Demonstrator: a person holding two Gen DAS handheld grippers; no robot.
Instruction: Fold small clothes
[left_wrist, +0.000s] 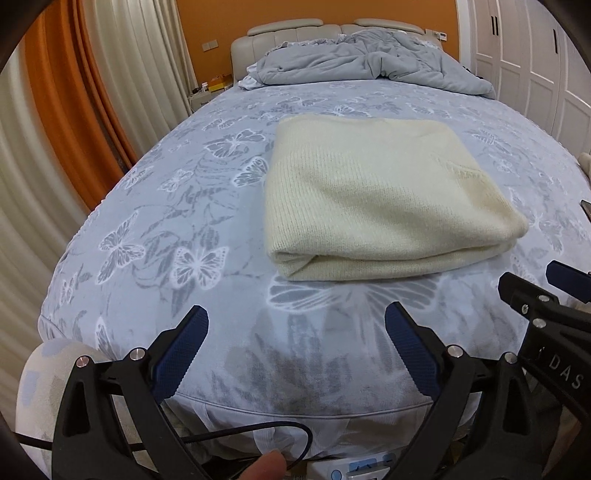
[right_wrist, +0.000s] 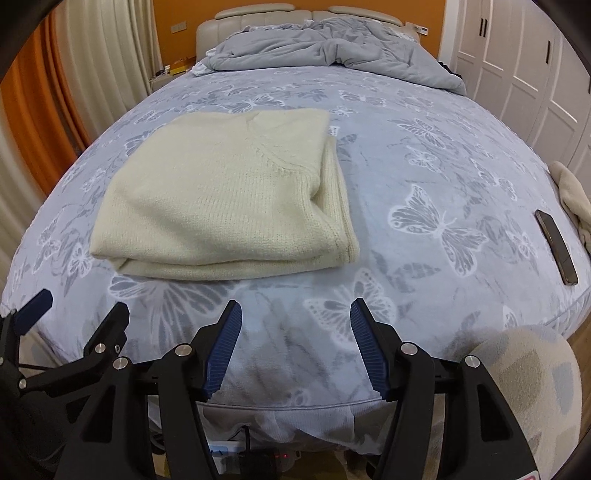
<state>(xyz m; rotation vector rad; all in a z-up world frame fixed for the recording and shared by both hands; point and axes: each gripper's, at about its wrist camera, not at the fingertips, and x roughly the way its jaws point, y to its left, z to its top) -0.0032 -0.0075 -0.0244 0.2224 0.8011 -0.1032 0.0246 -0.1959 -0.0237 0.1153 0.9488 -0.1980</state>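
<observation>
A cream knitted sweater (left_wrist: 380, 199) (right_wrist: 221, 199) lies folded into a thick rectangle on the butterfly-print bed cover (left_wrist: 166, 221) (right_wrist: 424, 177). My left gripper (left_wrist: 295, 310) (right_wrist: 84, 301) hovers over the bed's near edge, short of the sweater, open wide with nothing between its blue pads. Just to its right, my right gripper (right_wrist: 295, 304) (left_wrist: 528, 275) is also open and empty, level with the sweater's near right corner and apart from it.
A dark phone (right_wrist: 556, 245) lies near the bed's right edge, beside a cream cloth (right_wrist: 570, 192). A rumpled grey duvet (left_wrist: 369, 62) is piled at the headboard. Below the bed edge are a power strip (left_wrist: 362, 469), a black cable (left_wrist: 258, 428) and a person's patterned sleeve (right_wrist: 535, 369).
</observation>
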